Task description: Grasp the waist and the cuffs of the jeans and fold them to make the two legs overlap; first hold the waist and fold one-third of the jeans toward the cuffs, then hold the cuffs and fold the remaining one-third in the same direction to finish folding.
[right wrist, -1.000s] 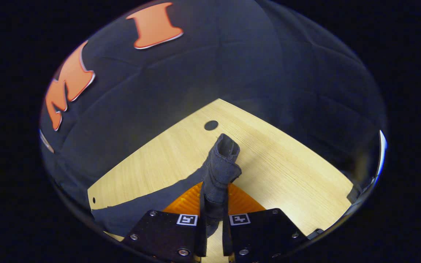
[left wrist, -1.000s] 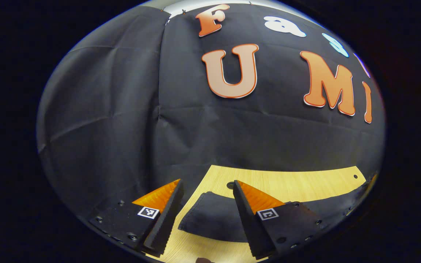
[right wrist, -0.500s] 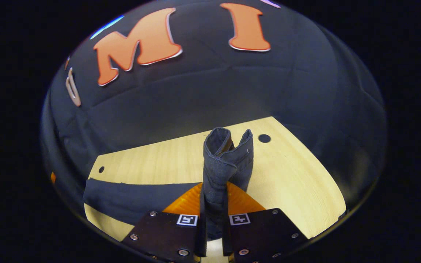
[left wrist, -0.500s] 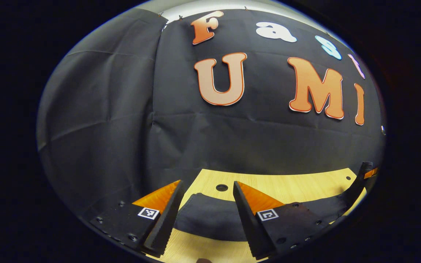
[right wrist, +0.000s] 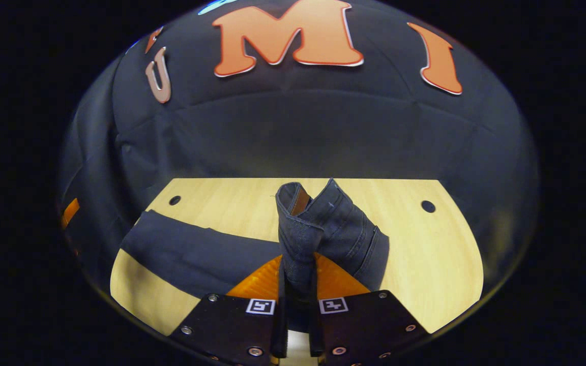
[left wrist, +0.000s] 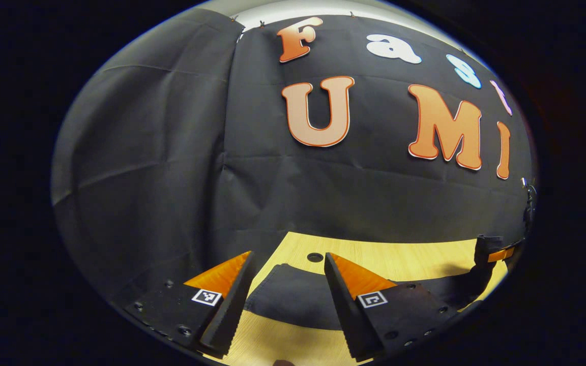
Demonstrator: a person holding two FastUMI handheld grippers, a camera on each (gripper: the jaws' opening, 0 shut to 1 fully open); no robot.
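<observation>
Dark denim jeans [right wrist: 196, 256] lie on the light wooden table [right wrist: 425, 264], legs stretched to the left in the right gripper view. My right gripper [right wrist: 298, 256] is shut on the waist [right wrist: 305, 223], which stands bunched and lifted above the fingers. In the left gripper view the cuff end of the jeans [left wrist: 293, 297] lies flat on the table [left wrist: 400, 259], just beyond my left gripper [left wrist: 289, 254], which is open with nothing between its fingers. The right gripper [left wrist: 491, 251] shows far off at the right edge, holding the other end up.
The black cloth wall closes in the table's far side and left side. Small round holes [right wrist: 428, 206] mark the tabletop near its back corners. Bare wood lies to the right of the waist in the right gripper view.
The right gripper has swung round with the waist held up, so the table now faces it squarely and more of the legs shows. The left gripper stays open near the cuffs.
</observation>
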